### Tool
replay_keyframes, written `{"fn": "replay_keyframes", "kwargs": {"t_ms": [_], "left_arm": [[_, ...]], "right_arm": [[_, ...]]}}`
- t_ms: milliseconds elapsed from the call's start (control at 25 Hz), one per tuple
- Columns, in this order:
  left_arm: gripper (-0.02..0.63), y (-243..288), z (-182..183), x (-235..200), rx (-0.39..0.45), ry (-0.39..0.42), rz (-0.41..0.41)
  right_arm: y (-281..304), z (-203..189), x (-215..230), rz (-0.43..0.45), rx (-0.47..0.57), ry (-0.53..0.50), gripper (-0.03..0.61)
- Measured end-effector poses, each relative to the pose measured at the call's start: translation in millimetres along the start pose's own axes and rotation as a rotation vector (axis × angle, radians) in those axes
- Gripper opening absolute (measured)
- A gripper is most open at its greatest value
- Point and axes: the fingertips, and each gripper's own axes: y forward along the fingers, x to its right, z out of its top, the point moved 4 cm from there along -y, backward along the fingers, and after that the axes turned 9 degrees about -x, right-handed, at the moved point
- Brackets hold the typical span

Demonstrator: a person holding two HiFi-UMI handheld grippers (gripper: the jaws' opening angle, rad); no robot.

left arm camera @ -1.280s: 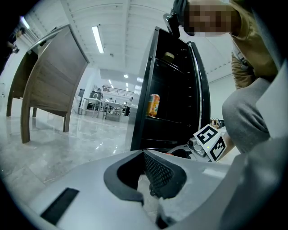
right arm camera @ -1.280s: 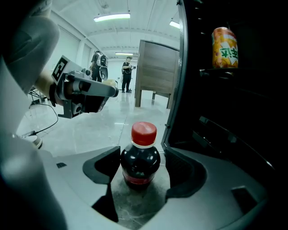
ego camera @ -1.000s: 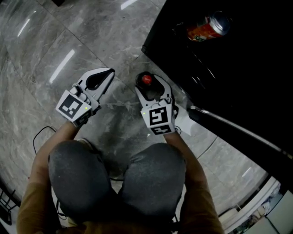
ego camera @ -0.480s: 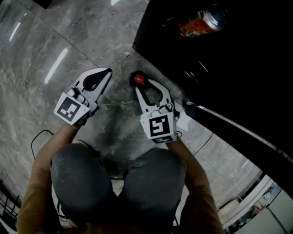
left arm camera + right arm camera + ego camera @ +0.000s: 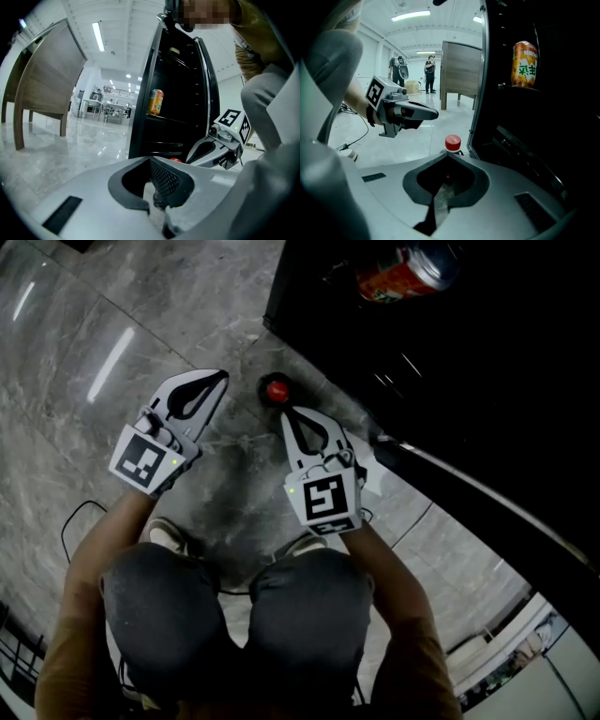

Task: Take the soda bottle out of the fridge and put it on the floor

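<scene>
Since the soda bottle [image 5: 276, 390] stands upright on the floor [image 5: 84, 324], just beside the lower front corner of the open fridge [image 5: 469, 381], the task looks all but done, and the way both tools are held fits that reading. The right gripper [image 5: 293, 414] sits just behind the bottle's red cap, apart from it. Its fingers have just been closing and meet at the tips with nothing between them, so the bottle stands on its own. That closed, empty pose, pointed down towards the cap, reads as a let-go rather than a reach. The left gripper [image 5: 217, 380] hovers at the bottle's other side, near but not touching, its fingers also drawn together and holding nothing. It appears to be kept out of the way, since one tool is likely enough for such a bottle. As for what holds what, the fridge is dark inside, and the one thing clearly in it is an orange can [image 5: 403, 276] standing on a shelf [image 5: 520, 87] well above the floor. The lower shelves look bare in the right gripper view, though the dimness leaves that uncertain. The bottle is wholly outside the fridge, on the grey stone floor, only its cap and neck showing clearly.
</scene>
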Motion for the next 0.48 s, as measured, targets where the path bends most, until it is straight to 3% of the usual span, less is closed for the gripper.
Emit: {"fn": "replay_keyframes", "kwargs": {"t_ms": [160,360,480], "left_arm": [[-0.006,-8.6,14.3,14.8,-0.045,0.074,0.012],[-0.005,-46.6,32.3,26.3,-0.043,-0.032,0.039],[-0.006,-74.7,54.6,44.0,-0.078,-0.036,0.01]], "right_arm": [[-6.6,15.1,-0.8,0.002,-0.008,0.05,0.0],[-20.9,55.7,-10.9,0.023,-0.019,0.097,0.0],[-43.1,80.3,-20.2,0.044,-0.037,0.082,0.0]]}}
